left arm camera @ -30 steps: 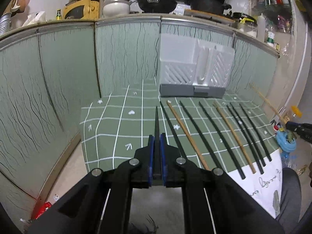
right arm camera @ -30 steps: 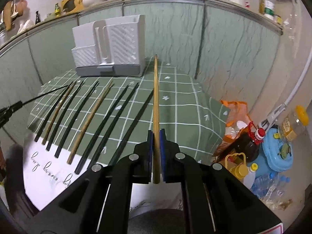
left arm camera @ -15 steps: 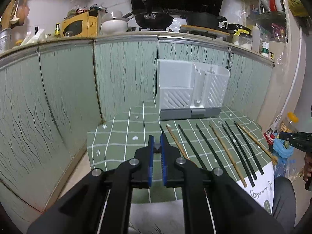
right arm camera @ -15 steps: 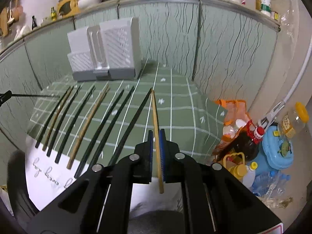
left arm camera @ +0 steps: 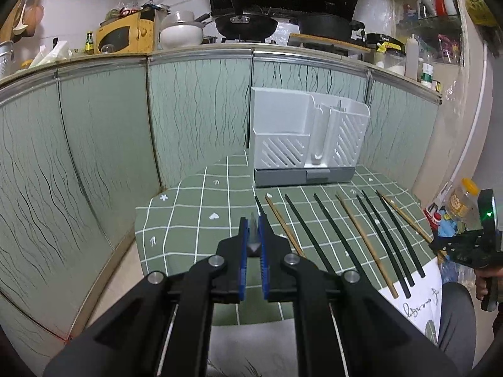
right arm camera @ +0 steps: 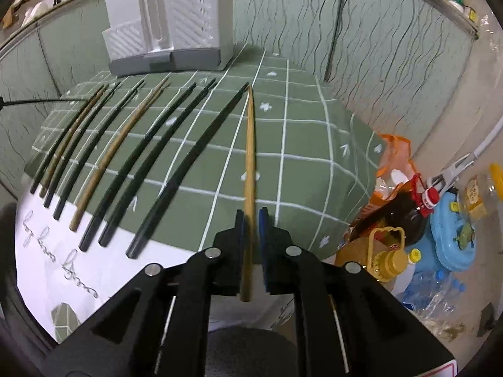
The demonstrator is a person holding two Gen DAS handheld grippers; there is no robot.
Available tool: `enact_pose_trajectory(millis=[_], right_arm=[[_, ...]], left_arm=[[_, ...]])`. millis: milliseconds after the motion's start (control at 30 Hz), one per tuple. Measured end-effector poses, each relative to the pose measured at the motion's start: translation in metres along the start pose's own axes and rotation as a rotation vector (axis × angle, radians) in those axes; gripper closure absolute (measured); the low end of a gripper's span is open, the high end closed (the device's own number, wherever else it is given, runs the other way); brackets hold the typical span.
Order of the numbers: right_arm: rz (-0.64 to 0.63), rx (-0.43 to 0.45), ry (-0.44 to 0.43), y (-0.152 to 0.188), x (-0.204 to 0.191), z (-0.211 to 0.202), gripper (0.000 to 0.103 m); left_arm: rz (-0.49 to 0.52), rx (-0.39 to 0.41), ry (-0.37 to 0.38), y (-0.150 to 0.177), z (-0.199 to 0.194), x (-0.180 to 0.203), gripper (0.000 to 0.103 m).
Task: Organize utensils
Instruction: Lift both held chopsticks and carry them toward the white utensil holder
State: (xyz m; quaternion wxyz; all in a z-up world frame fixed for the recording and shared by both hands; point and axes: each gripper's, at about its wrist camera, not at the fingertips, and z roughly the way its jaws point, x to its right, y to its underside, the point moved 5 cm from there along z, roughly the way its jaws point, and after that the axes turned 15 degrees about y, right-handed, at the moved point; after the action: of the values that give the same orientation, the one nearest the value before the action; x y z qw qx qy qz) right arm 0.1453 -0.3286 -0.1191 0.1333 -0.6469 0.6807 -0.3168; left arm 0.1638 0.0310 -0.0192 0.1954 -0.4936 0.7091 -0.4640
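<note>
A row of chopsticks is being laid out on the green checked cloth [right arm camera: 301, 144], and the step in hand appears to be setting one down at the right end of that row.

In the right wrist view, the right gripper [right arm camera: 250, 216] is seen low over the cloth with a tan chopstick [right arm camera: 250, 157] between its blue pads. The jaws have just been opening: a narrow gap shows on each side of the stick, so it seems to be released rather than pinched. The stick runs from the lower centre of the frame up to its tip beside the tip of the nearest black chopstick [right arm camera: 188, 169]. Whether it lies flat on the cloth cannot be told.

In the left wrist view, the left gripper [left arm camera: 252, 235] is closed on a dark chopstick [left arm camera: 252, 221], seen almost end-on between the pads at the centre of the frame; in the right wrist view that stick shows as a thin black line at the left edge. The rest of the row lies to the right of centre, and the white holder [left arm camera: 308, 138] stands behind it at upper centre.

Next, the right jaws would probably be opened wider and lifted straight off, so the tan stick is not dragged. The dark stick then calls for a place in the row or the holder.

Cursive writing is printed on the white cloth border at lower left of the right view, but it cannot be read. Bottle labels at the right are too small to read.
</note>
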Motion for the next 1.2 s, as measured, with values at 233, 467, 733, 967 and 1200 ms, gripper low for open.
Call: enact_pose_trajectory(millis=[233,467,733,967,1200], right_arm=[[-0.018,-0.003,0.023,0.003,-0.006,-0.002,0.091],[0.029,0.013,0.017,-0.002,0.002,-0.013,0.097],[0.043,0.079,0.008,-0.019,0.010,-0.047,0.096],[0.057,0.052,-0.007,-0.015,0.009,-0.038,0.096],[0.055,0.015,-0.004,-0.006,0.005,-0.018,0.096]], left_arm=[[-0.026,-0.071,0.009,0.029,0.020,-0.002,0.097],[-0.046,-0.112,0.023,0.049,0.032,-0.003,0.097],[-0.042,-0.088,0.027,0.038,0.025,-0.003,0.097],[-0.043,-0.078,0.030,0.034,0.022,-0.001,0.097],[-0.047,-0.091,0.032,0.039,0.025,-0.001,0.097]])
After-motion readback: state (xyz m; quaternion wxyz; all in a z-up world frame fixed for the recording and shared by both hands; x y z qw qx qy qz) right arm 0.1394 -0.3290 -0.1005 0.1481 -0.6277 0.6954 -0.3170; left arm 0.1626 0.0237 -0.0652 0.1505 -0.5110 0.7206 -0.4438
